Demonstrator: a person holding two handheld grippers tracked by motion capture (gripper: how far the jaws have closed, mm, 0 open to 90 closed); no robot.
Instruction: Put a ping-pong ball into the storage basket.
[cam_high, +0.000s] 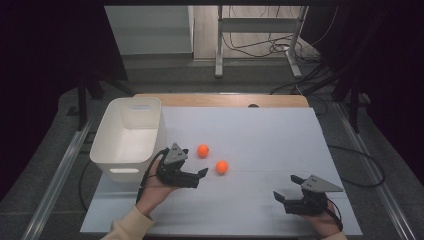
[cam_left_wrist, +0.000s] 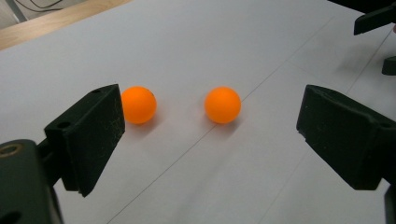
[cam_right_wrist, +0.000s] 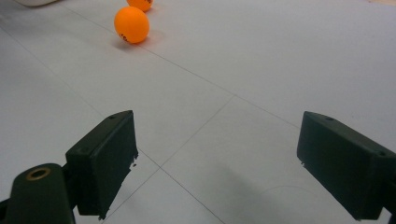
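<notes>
While both grippers hover over the white table (cam_high: 260, 135), neither has hold of anything. The left gripper (cam_high: 194, 167) sits near the table's left-centre, its jaws spread wide and pointing toward two orange balls. In the left gripper view the near ball (cam_left_wrist: 222, 105) lies on the table ahead, between the lines of the two jaws but beyond their tips, untouched. The far ball (cam_left_wrist: 138, 104) lies just past the tip of the left-hand jaw in that view, partly hidden behind it; whether the two touch cannot be told. In the high view the two balls lie close together but apart, the far ball (cam_high: 202, 150) nearer the bin, the near ball (cam_high: 222, 166) just right of the left gripper's tips.

The right gripper (cam_high: 284, 187) is held at the table's near right, well apart from the balls, jaws wide and empty over bare table.

A white bin (cam_high: 114, 145) stands upright at the table's left edge, just beside the left gripper.
</notes>
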